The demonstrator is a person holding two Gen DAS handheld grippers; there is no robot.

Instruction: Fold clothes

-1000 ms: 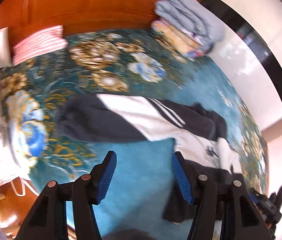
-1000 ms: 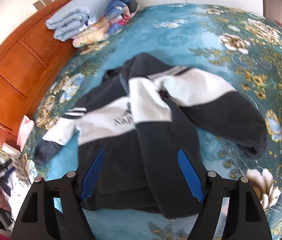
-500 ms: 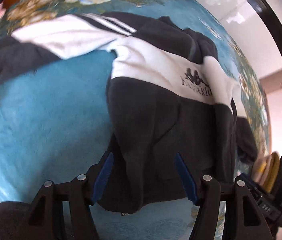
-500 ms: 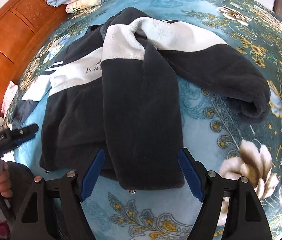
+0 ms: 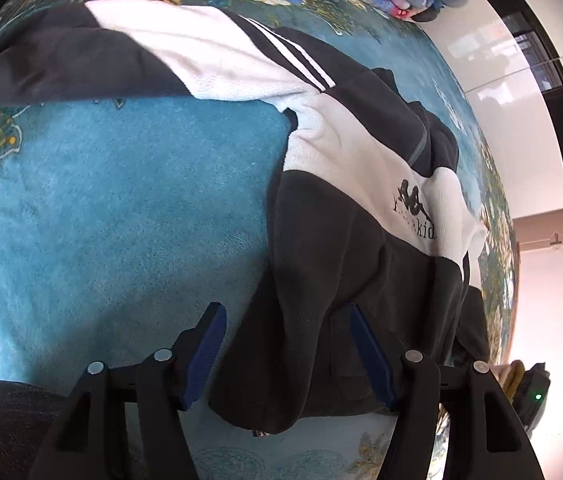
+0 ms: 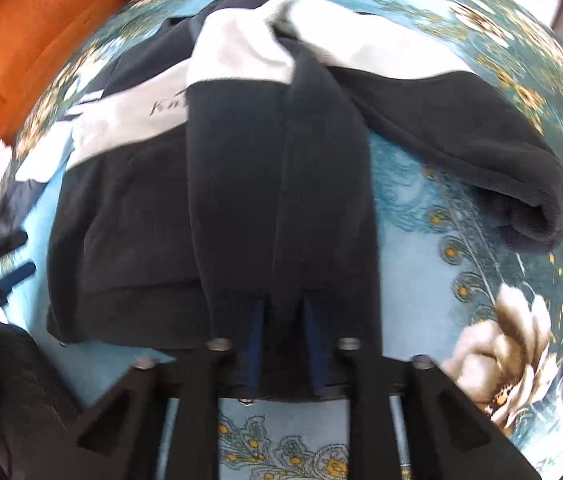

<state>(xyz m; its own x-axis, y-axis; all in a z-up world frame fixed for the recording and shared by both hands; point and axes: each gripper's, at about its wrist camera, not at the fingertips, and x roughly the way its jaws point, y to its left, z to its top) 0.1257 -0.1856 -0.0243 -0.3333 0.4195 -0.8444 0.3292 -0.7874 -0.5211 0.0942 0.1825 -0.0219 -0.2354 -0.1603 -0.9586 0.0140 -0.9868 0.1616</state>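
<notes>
1. Down at the near hem of the fleece jacket (image 6: 241,200), my right gripper (image 6: 281,344) has just snapped closed, and now it's pinching a ridge of the dark fabric between its blue pads. Half a second ago those jaws were spread wide on either side of that same folded panel, so that's the big change.

2. My left gripper (image 5: 285,356) hasn't bitten yet. Its jaws are spread, straddling the left bottom corner of the jacket, fabric between them but the pads not pressing on it. A second ago it was looking mostly at bare bedspread, so it's dropped in close over the hem.

3. Jacket itself is lying on the blue floral bedspread (image 5: 101,200), front up, white chest band and logo showing. Its 2 sleeves are thrown out to the sides, and 1 front panel is already flipped over the middle.

4. What it means, I reckon: 1 bottom corner is secured, and once the left closes too, I can lift the hem and fold it up toward the collar. Thick fleece, so it might bunch.
</notes>
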